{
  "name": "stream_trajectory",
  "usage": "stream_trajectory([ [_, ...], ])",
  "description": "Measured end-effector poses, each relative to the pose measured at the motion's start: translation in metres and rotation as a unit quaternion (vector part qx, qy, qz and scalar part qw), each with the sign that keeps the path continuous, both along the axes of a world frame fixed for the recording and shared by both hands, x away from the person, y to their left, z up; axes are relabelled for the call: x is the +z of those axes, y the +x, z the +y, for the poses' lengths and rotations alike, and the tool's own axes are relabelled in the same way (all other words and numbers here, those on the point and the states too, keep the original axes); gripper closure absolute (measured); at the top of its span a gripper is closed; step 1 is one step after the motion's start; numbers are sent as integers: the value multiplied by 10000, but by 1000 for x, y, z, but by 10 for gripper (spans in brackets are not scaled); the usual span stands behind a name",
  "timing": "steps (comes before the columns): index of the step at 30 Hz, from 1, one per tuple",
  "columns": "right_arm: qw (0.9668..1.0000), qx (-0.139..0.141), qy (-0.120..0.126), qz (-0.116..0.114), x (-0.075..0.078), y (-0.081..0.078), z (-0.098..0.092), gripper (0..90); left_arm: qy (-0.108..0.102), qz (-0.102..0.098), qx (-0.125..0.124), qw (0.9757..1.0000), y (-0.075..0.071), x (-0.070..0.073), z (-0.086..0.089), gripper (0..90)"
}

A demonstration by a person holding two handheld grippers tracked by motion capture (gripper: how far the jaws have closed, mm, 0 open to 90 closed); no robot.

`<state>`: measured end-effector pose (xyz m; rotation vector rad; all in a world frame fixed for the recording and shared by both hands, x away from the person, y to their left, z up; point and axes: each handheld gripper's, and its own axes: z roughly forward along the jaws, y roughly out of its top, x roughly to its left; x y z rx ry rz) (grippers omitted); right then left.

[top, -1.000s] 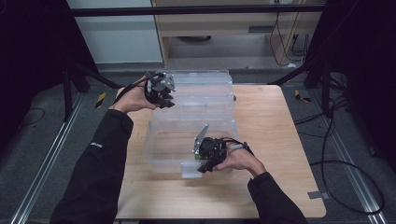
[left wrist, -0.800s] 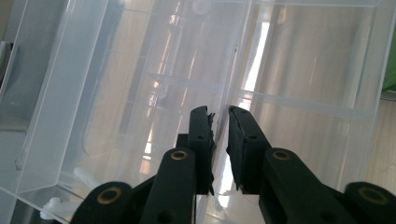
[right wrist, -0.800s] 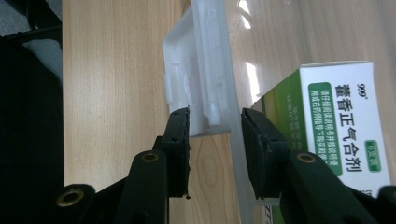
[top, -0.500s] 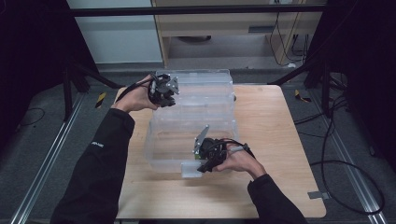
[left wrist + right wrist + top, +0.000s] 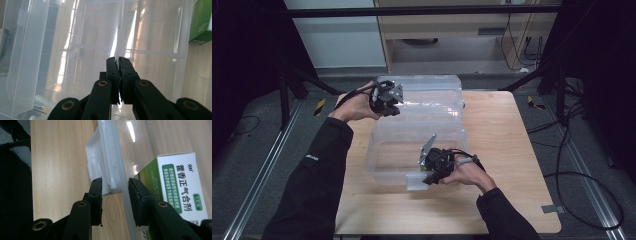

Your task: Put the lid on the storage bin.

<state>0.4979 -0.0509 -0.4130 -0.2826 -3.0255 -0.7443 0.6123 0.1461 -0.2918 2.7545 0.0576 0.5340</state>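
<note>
Right hand-held gripper [image 5: 428, 176] sits at the near edge of the clear bin [image 5: 412, 145], jaws part-open and straddling the bin's front wall by its white latch [image 5: 100, 173]. One pad is outside the wall and one inside; whether the pads actually press the plastic is hard to tell. Likely it is there to steady the bin against sliding on the tabletop [image 5: 497, 150] while the other hand works the lid.

Bin stands mid-tabletop, toward the left edge. A green-and-white medicine box [image 5: 180, 187] lies inside it, just beyond the right jaws.

Left hand-held gripper [image 5: 388, 100] is at the bin's far left corner, where the clear lid [image 5: 432, 95] stands swung back. Its jaws have just been closing and now stand nearly together, pinching a thin clear plastic edge [image 5: 117, 45] that runs between the pads. Judging by position, that is the lid's rim, pinched so the lid can be swung over the bin. Lid not yet down; bin open on top.
</note>
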Motion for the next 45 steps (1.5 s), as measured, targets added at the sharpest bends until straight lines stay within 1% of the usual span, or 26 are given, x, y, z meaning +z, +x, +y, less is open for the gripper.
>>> stream_trajectory([
  [3,10000,9,2,-9,0,-1,0,652,30,-28,-36,10000,-8,2,1,869],
  [7,10000,28,9,-42,0,-1,-1,652,-28,-65,-96,9999,-19,3,4,870],
  [11,9999,46,42,-79,0,-2,-1,652,62,-132,-146,9998,-32,4,3,870],
  [15,9999,46,44,-81,0,-3,-1,651,29,-189,-187,9996,-43,2,5,870],
  [19,10000,34,39,-77,0,-3,-1,650,-27,-225,-211,9995,-51,1,7,869],
  [20,9999,40,44,-82,0,-3,-1,650,-48,-194,-195,9996,-54,1,8,869],
  [23,9999,57,48,-108,0,-4,-1,649,-49,-235,-255,9994,-60,0,9,869],
  [25,9999,62,54,-114,0,-4,-2,648,-94,-178,-209,9996,-65,-2,10,869],
  [26,9999,71,61,-123,-1,-4,-2,648,-104,-209,-248,9994,-66,-2,11,868],
  [27,9999,62,59,-124,0,-4,-2,648,-125,-110,-224,9996,-69,-3,12,867],
  [28,9999,50,49,-123,0,-5,-1,647,-139,-79,-205,9997,-71,-4,13,867],
  [33,9999,57,51,-116,0,-5,-2,646,-168,-91,-238,9995,-73,-5,15,860],
  [35,9999,67,57,-120,0,-5,-2,646,-252,-81,-206,9994,-73,-6,16,856],
  [37,9999,65,63,-120,0,-5,-2,646,-317,-76,-236,9992,-73,-7,18,857],
  [39,9999,74,69,-120,0,-5,-2,646,-334,-62,-256,9991,-73,-7,18,859],
  [45,9999,56,59,-122,0,-5,-2,646,-205,-16,-268,9994,-78,-7,17,860],
])
